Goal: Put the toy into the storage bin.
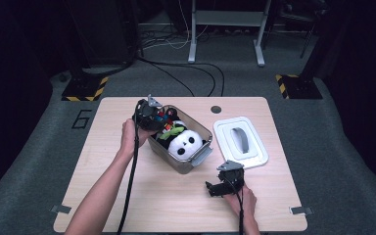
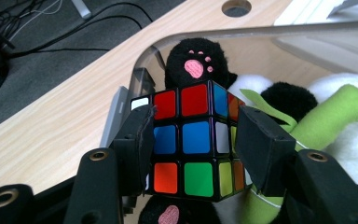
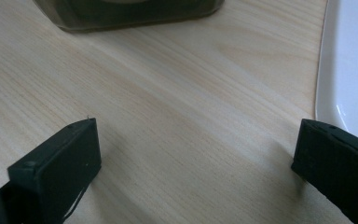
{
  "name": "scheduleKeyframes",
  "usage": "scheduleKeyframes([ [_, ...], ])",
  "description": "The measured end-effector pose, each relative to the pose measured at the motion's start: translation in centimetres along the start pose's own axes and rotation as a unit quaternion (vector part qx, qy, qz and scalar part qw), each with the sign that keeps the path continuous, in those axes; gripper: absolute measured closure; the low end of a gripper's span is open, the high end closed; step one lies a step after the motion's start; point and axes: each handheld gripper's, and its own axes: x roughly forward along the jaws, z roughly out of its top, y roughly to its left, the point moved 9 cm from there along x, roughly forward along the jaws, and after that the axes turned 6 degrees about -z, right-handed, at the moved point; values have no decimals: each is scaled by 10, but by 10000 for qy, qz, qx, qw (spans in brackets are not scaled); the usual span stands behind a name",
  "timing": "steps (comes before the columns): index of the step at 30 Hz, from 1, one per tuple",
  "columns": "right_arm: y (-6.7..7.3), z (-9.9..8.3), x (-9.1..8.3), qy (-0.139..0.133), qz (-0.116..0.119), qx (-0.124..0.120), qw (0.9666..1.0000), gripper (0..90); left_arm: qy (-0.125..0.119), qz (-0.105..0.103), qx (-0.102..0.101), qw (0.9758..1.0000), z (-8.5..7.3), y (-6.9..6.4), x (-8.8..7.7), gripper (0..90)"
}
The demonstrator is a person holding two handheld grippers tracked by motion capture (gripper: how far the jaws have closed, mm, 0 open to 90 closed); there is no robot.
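Our left gripper (image 2: pixel 193 135) has its jaws drawn in partway onto a colour-tiled puzzle cube (image 2: pixel 191 140), one pad against each of two opposite faces, the cube sitting inside the clear plastic bin (image 1: pixel 201 157) at the bin's 10 o'clock corner, above a black plush paw with pink pads (image 2: pixel 196 65). Our right gripper (image 3: pixel 196 163) rests low over bare tabletop with its jaws spread wide and nothing between them (the white lid's edge lies just off at its 3 o'clock). We count two grippers, one cube, one bin, one white lid (image 1: pixel 240 142) with a grey handle, and one panda plush toy (image 1: pixel 186 143) whose white face looks up from the bin, beside a green plush stalk (image 2: pixel 335 116). In the high view the bin stands near the centre of the light wooden table (image 1: pixel 127 200), the lid lies flat at its 3 o'clock, and the right gripper sits at its 5 o'clock. A round cable hole (image 1: pixel 216 109) marks the table's far edge. Around it lies grey carpet, with loose cables, two yellow-and-black striped stand bases and a grey metal frame at 12 o'clock.
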Motion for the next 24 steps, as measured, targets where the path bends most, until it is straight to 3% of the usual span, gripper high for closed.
scheduleKeyframes([
  [6, 0, 0, 0, 0, 1, 1, 10000, 0, -72, -50, -39, 10000, 0, 1, -2, 482],
  [8, 0, 0, 0, -1, 1, 1, 10000, 0, -207, -74, -144, 9997, 1, 3, -7, 471],
  [11, 0, 0, 0, 0, 1, 1, 10000, 0, -278, -124, -299, 9991, 1, 5, -11, 337],
  [14, 0, 0, 0, 0, 2, 2, 10000, 0, -360, -134, -326, 9987, 2, 6, -17, 256],
  [20, 0, 0, 0, 0, 3, 1, 10000, 0, -461, -228, -371, 9980, -1, 4, -33, 167],
  [24, 0, 0, 0, -6, 10, -14, 10000, 0, -471, -326, -410, 9975, -11, 4, -43, 150],
])
